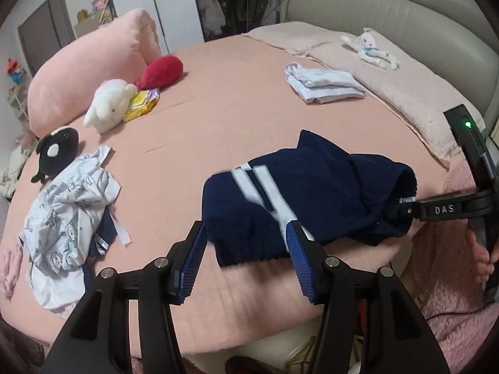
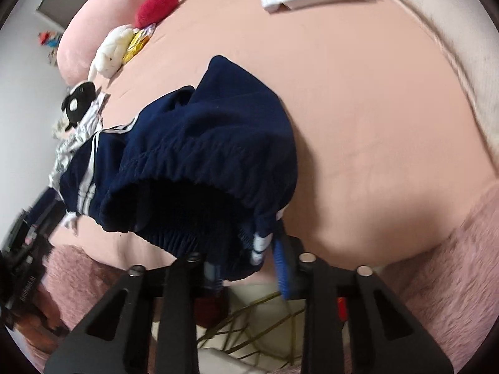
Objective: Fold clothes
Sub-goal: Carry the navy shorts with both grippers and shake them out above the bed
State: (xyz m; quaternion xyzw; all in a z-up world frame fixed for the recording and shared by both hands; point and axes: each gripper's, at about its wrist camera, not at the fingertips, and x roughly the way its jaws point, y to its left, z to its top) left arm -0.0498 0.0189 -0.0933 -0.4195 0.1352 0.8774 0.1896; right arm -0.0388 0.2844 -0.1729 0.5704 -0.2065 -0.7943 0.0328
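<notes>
Pink bed: navy shorts in right claw

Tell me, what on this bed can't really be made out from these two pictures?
- Navy shorts: the near end is smeared by motion in the left wrist view; in the right wrist view the waistband covers the right gripper pads.
- Crumpled printed garment: a dark piece lies under it, mostly buried.
- Yellow packet: print too small to read, partly behind the white plush toy.
- Left gripper: open, holding nothing.
</notes>
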